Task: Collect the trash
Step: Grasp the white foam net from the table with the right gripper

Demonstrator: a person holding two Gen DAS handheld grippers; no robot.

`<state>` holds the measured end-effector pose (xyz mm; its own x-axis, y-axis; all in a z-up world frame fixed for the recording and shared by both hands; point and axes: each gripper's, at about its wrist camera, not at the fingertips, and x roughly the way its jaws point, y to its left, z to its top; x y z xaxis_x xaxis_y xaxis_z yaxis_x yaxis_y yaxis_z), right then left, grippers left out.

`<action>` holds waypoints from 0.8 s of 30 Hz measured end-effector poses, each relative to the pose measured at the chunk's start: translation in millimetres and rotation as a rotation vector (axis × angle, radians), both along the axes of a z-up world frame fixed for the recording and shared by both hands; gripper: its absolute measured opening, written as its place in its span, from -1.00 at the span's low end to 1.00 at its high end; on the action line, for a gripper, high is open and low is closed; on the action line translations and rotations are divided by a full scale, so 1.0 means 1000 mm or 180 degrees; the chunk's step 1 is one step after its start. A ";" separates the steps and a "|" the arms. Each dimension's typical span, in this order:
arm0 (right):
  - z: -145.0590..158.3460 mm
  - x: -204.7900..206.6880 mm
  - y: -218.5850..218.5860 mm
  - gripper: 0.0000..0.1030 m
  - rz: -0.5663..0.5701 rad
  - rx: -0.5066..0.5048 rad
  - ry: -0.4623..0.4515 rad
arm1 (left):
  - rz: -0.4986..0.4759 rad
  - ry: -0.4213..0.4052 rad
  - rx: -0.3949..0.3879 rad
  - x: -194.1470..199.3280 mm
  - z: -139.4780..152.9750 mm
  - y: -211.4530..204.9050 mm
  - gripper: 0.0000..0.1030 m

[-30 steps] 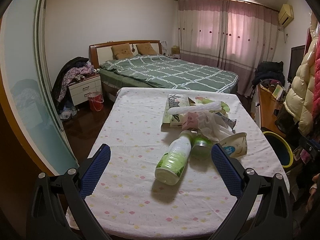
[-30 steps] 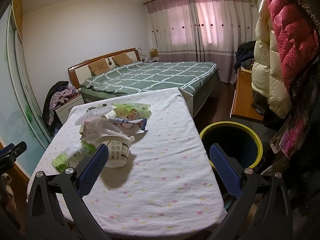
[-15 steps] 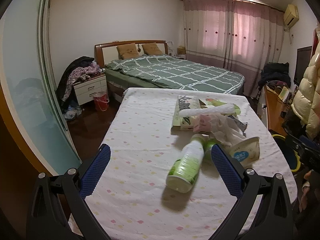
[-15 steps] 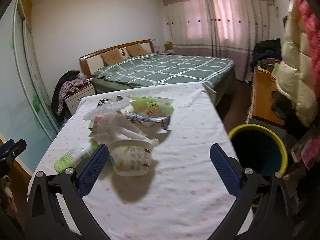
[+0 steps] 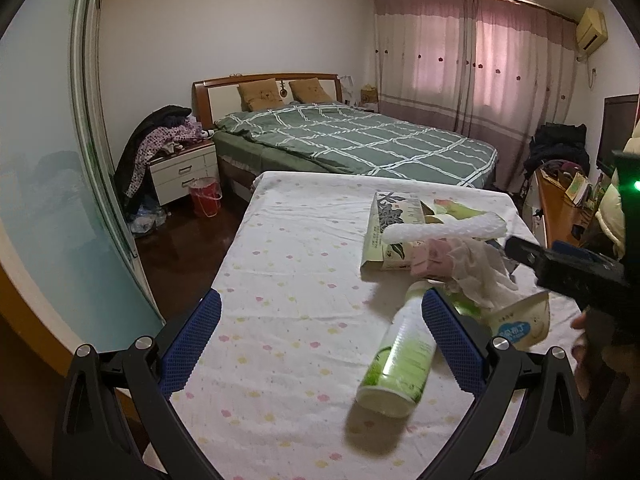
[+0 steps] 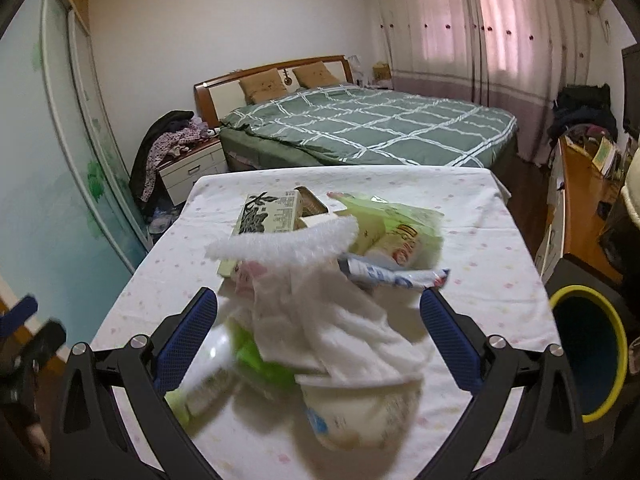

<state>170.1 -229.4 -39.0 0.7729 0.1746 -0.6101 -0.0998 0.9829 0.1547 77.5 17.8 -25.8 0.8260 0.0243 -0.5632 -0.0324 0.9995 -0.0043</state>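
Observation:
A pile of trash lies on a table with a white dotted cloth (image 5: 304, 264). It holds a green and white bottle (image 5: 400, 360) on its side, a white cup (image 5: 520, 322), crumpled white tissue (image 6: 332, 320), a printed carton (image 5: 390, 224), a white foam strip (image 6: 280, 242), a green bag (image 6: 400, 228) and a blue and white wrapper (image 6: 394, 278). My left gripper (image 5: 320, 340) is open, with the bottle by its right finger. My right gripper (image 6: 320, 332) is open just above the tissue and cup (image 6: 360, 412). A yellow-rimmed bin (image 6: 588, 352) stands at the table's right.
A bed with a green checked cover (image 5: 360, 140) stands behind the table. A bedside cabinet with clothes (image 5: 180, 164) and a red bucket (image 5: 206, 196) are at the left. A wooden desk (image 6: 580, 184) lines the right wall. A glass sliding door (image 5: 48, 200) runs along the left.
My right gripper has moved forward and left until the trash pile lies between its fingers. My left gripper has shifted left, so the bottle now lies by its right finger.

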 end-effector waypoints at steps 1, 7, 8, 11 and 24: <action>0.000 0.007 0.001 0.88 -0.0014 0.0013 0.0016 | -0.0002 0.0005 0.0007 0.003 -0.001 0.001 0.93; -0.003 0.057 0.006 0.88 -0.0151 0.0017 0.0173 | 0.0007 0.0059 -0.0009 0.023 -0.009 0.007 0.93; -0.004 0.063 0.007 0.88 -0.0155 0.0020 0.0217 | 0.0008 0.0067 -0.0016 0.024 -0.011 0.008 0.93; -0.013 0.080 0.010 0.88 -0.0132 0.0050 0.0381 | 0.0008 0.0104 -0.0034 0.031 -0.016 0.010 0.93; -0.021 0.080 0.009 -0.67 -0.0026 0.0244 0.0487 | -0.0005 0.0177 -0.0060 0.037 -0.025 0.013 0.93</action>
